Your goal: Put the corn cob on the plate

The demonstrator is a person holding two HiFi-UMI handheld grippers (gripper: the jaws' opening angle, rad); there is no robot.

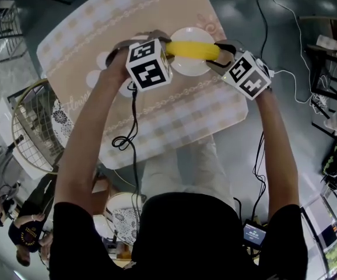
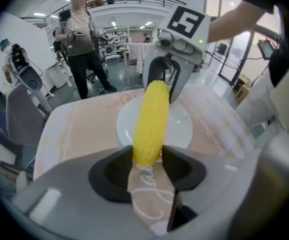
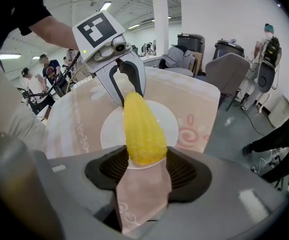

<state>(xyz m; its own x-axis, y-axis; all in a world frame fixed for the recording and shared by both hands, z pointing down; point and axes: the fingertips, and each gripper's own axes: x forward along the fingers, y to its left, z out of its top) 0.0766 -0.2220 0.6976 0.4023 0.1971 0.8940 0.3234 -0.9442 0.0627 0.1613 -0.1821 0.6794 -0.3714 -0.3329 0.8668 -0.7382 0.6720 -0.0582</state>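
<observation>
The corn cob [image 1: 193, 50] is held level over the white plate [image 1: 189, 69], spanning it from side to side. No view shows whether its underside touches the plate yet. It is gripped at both tips. The left gripper [image 2: 148, 159] has its jaws closed on the narrower end, and the right gripper [image 3: 143, 160] has its jaws closed on the thicker end. Both pairs of jaws stand fairly wide, because the cob fills the gap between them.

The cob looks stiff and fairly light, since it does not sag between the two grips. Its skin is bumpy but glossy, and its round, tapering shape means it could slip out of a loose grip at the end or roll once let go. Holding it by the ends keeps the middle free to settle in the plate's hollow, which suits the task. A single grip would be safest across the thick middle.

The plate sits on the beige-clothed table [image 1: 174, 118], closer to the right edge than the left in the head view, and well back from the edge nearest the person.
</observation>
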